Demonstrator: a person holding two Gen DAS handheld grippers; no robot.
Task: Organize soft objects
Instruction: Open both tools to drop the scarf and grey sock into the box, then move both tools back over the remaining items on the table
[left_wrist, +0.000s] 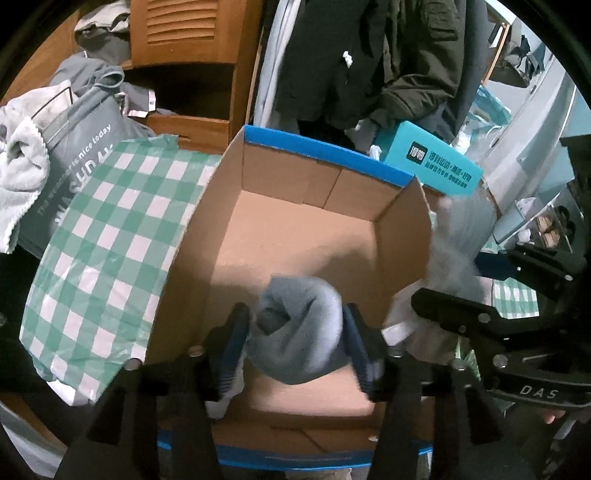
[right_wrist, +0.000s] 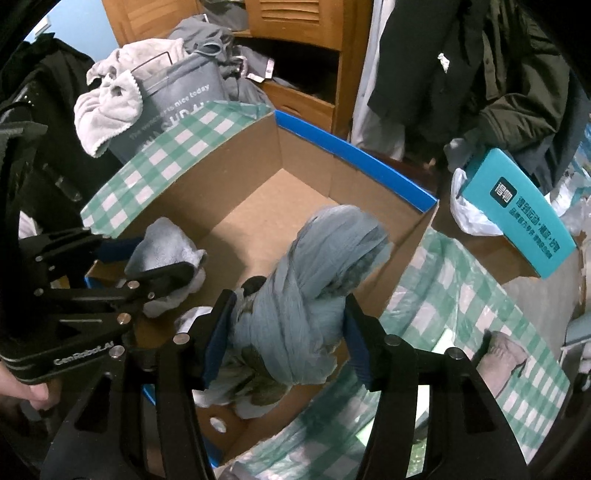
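Observation:
An open cardboard box with a blue rim (left_wrist: 325, 151) (right_wrist: 354, 155) stands in front of me on a green checked cloth (left_wrist: 110, 229). My left gripper (left_wrist: 295, 332) is shut on a rolled grey sock bundle (left_wrist: 299, 325) and holds it over the box's near end; it also shows in the right wrist view (right_wrist: 162, 247). My right gripper (right_wrist: 288, 321) is shut on a knotted light-blue scarf (right_wrist: 317, 266) over the box's near right corner. In the left wrist view the right gripper (left_wrist: 461, 295) and its blurred cloth (left_wrist: 458, 236) sit at the box's right wall.
A grey laundry bag (right_wrist: 177, 110) with a pale towel (right_wrist: 107, 110) stands left behind the box. A teal box (right_wrist: 517, 214) and white plastic bag (right_wrist: 469, 210) lie right. Wooden shelves (left_wrist: 184, 37) and hanging dark coats (left_wrist: 369, 55) are behind. A grey sock (right_wrist: 502, 354) lies on the cloth.

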